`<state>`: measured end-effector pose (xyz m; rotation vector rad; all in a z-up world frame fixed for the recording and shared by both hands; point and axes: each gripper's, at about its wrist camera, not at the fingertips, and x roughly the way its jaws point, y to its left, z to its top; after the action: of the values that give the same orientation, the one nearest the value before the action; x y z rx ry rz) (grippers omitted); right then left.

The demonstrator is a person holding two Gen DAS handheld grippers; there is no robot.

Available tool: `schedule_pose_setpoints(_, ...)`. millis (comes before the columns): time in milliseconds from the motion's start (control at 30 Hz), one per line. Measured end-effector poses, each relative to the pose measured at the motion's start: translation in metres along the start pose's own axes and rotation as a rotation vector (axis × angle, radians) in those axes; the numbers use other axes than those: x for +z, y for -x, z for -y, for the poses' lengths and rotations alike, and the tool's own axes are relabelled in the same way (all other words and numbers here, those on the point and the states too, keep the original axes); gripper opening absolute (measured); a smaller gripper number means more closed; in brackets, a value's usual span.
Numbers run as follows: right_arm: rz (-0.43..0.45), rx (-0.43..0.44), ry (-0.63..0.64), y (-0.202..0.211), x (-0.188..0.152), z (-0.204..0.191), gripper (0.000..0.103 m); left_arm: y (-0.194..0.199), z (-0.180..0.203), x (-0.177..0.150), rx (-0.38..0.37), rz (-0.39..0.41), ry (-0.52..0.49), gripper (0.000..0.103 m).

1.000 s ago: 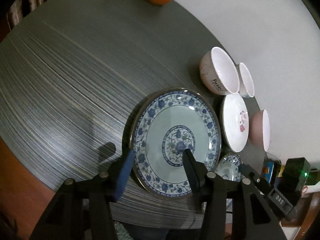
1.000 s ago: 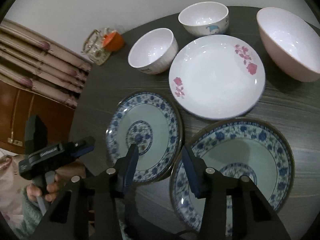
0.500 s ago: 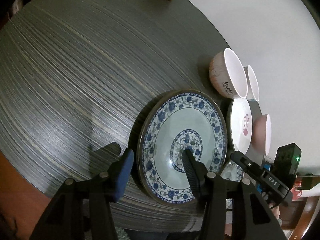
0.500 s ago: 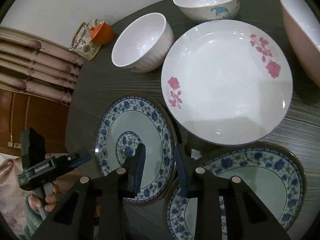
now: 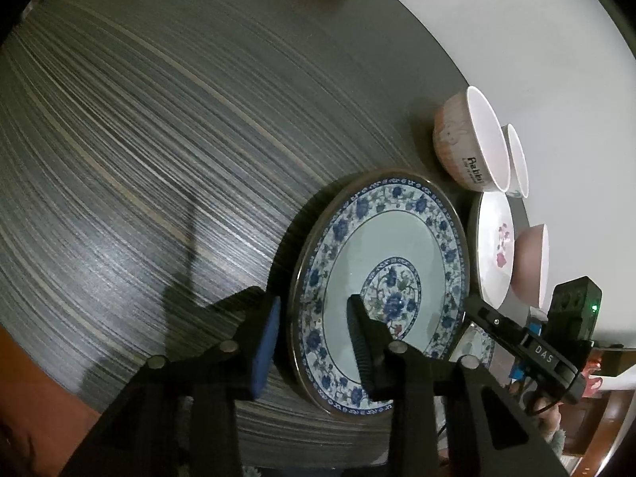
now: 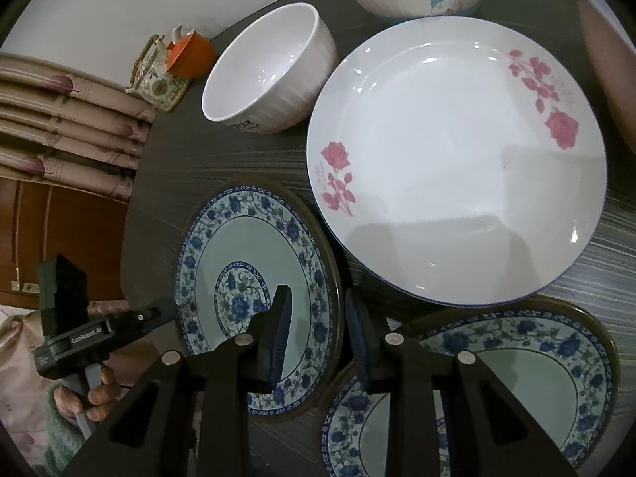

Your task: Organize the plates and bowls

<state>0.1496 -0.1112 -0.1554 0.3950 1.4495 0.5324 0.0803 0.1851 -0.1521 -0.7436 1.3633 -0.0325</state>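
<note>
Glossy round blue-patterned plate [image 5: 381,274]

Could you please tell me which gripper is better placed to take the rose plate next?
Right. The right gripper, closing over the blue plate's rim, is beside the rose plate; the left gripper, closing over the opposite rim, has the blue plate in between.

Glossy glazed ceramic plates [image 6: 457,167] and bowls [image 6: 266,71] on a matt, streaky wood-grain table [image 5: 159,139].
</note>
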Motion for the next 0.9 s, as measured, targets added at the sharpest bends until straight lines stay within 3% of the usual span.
schedule_pose_setpoints(300, -0.018, -0.014, 0.010, -0.014, 0.001, 0.006, 0.014, -0.009, 0.000, 0.000, 0.021, -0.006, -0.036, 0.017)
schedule_pose_setpoints(433, -0.014, -0.034, 0.048, -0.012, -0.003, 0.000, 0.013, -0.008, 0.004, 0.000, 0.067, 0.018, -0.080, 0.015)
schedule_pose_setpoints(900, 0.040, -0.014, 0.081, -0.007, -0.029, -0.039, 0.013, 0.030, -0.019, 0.013, 0.112, 0.095, -0.110, 0.015)
